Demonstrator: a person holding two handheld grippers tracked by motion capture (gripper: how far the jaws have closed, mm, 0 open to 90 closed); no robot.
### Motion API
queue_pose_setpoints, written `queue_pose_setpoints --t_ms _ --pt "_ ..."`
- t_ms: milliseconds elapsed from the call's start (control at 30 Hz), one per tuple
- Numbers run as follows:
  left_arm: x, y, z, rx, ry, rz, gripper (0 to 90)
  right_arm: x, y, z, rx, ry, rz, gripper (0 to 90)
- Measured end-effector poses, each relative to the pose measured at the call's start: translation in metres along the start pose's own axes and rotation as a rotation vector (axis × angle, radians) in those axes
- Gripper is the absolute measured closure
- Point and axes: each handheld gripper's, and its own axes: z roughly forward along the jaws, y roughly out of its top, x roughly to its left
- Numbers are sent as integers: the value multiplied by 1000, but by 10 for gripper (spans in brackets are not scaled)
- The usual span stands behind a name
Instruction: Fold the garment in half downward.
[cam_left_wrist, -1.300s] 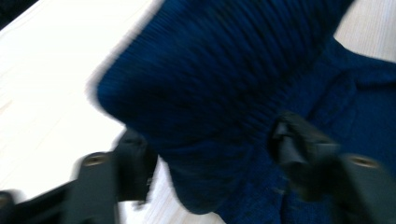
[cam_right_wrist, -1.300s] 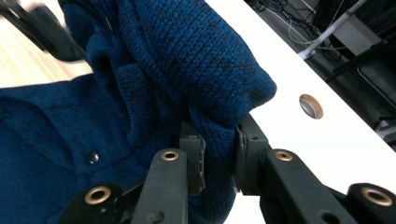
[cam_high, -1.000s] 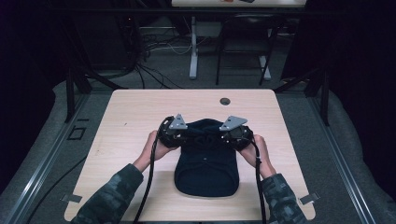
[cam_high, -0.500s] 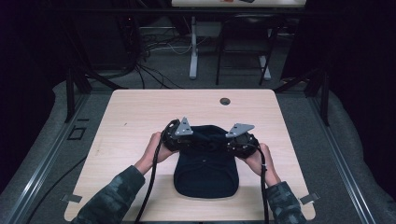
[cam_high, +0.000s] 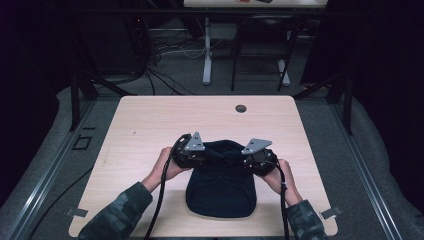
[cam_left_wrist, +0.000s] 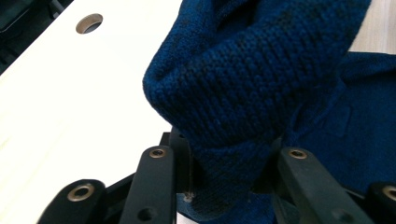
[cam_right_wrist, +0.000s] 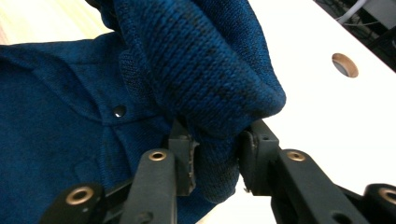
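Note:
A dark blue knitted garment (cam_high: 220, 187) lies on the near half of the table (cam_high: 150, 120), its far edge folded up and over. My left gripper (cam_high: 202, 154) holds that fold at the left corner, my right gripper (cam_high: 246, 159) at the right corner. In the left gripper view a thick roll of the garment (cam_left_wrist: 252, 84) bulges over the left gripper (cam_left_wrist: 224, 156) and narrows between its jaws. In the right gripper view the garment (cam_right_wrist: 196, 70) is still pinched in the right gripper (cam_right_wrist: 215, 156). Both pairs of jaws have just been opening, with the cloth still between them.
A round cable hole (cam_high: 241, 108) sits in the table's far middle; it is the same hole (cam_left_wrist: 88, 22) in the left gripper view and hole (cam_right_wrist: 344, 64) in the right one. A small snap button (cam_right_wrist: 119, 110) shows on the flat cloth. Bare wood surrounds the garment.
Both grippers have come a little nearer the person, the right one also lower, bringing the garment's far edge with them. The fold now lies further over the garment.

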Motion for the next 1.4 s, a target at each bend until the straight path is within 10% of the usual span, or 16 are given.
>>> queue_pose_setpoints --t_ms 233,1400 --pt "-6 -6 -2 0 3 3 724 3 0 -4 17 31 5 571" --pt "-22 -28 4 4 -57 -28 723 24 -21 -9 50 90 -20 679"
